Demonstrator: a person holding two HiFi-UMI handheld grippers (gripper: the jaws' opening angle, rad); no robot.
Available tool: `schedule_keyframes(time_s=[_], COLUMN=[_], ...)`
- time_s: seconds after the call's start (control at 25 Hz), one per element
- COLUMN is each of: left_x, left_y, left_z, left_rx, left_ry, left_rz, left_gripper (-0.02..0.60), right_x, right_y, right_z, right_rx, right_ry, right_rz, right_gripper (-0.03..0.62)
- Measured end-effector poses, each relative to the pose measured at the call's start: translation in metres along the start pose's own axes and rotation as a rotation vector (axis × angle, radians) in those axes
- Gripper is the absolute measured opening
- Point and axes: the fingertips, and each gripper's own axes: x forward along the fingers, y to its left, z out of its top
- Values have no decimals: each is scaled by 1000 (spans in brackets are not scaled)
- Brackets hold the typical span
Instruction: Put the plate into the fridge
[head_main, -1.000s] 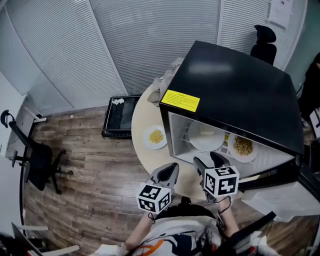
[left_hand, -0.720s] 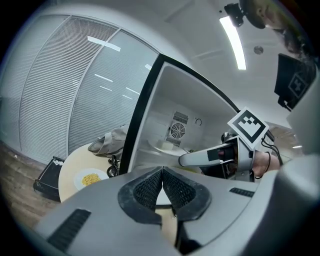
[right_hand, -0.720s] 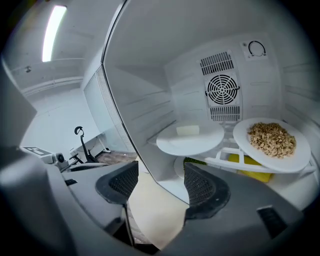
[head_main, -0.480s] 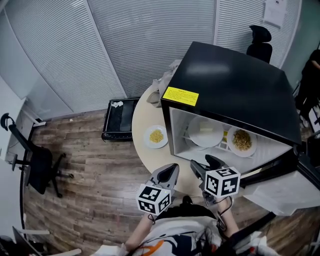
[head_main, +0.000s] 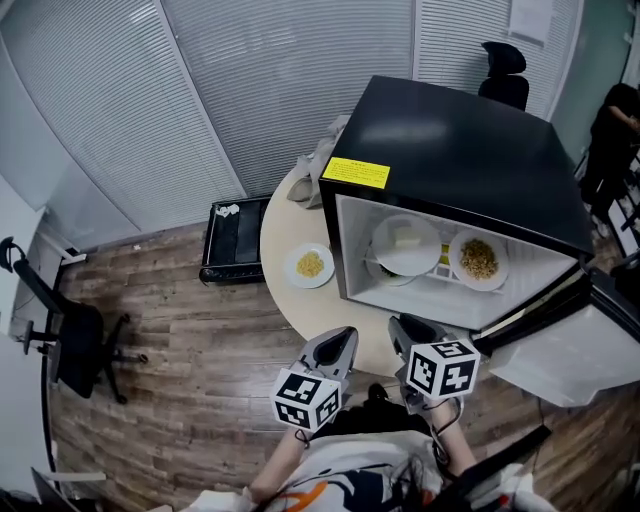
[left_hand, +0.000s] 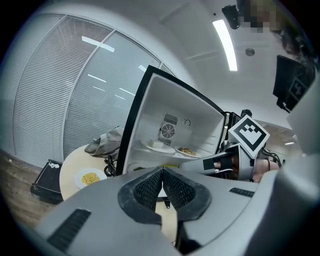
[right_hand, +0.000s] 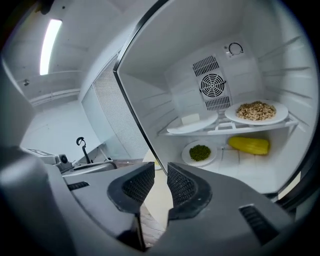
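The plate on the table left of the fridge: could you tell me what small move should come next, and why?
Probably open the left hand-held gripper and reach toward the plate: it sits on the table outside the open fridge, and this gripper is the nearer one, jaws together, empty.

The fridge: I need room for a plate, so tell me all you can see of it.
The fridge is a black box, white inside, standing on the round table, its door swung open. A yellow label sits on its top front edge. A fan grille is on the back wall. Its shelf holds a white plate and a plate of brown food; a plate of greens and a yellow item lie below.
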Motion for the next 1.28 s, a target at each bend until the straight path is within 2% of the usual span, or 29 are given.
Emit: schedule_keyframes(time_s=[0.76,1.08,1.28], left_x=[-40,-36,-38], left_y=[-51,-72,-84], left_z=[-40,-33,-25], left_rx=[9,23,33], left_ry=[40,16,-12], left_rz=[-128,-150,-122], left_gripper=[14,14,14], right_x=[-59,-76,-83], right_y=[24,20,20], right_z=[-74,-77,-76], right_rx=[71,61,40], right_ry=[-18,-21,-16], right_rz=[-61,-64,-29], right_gripper=[46,38,36])
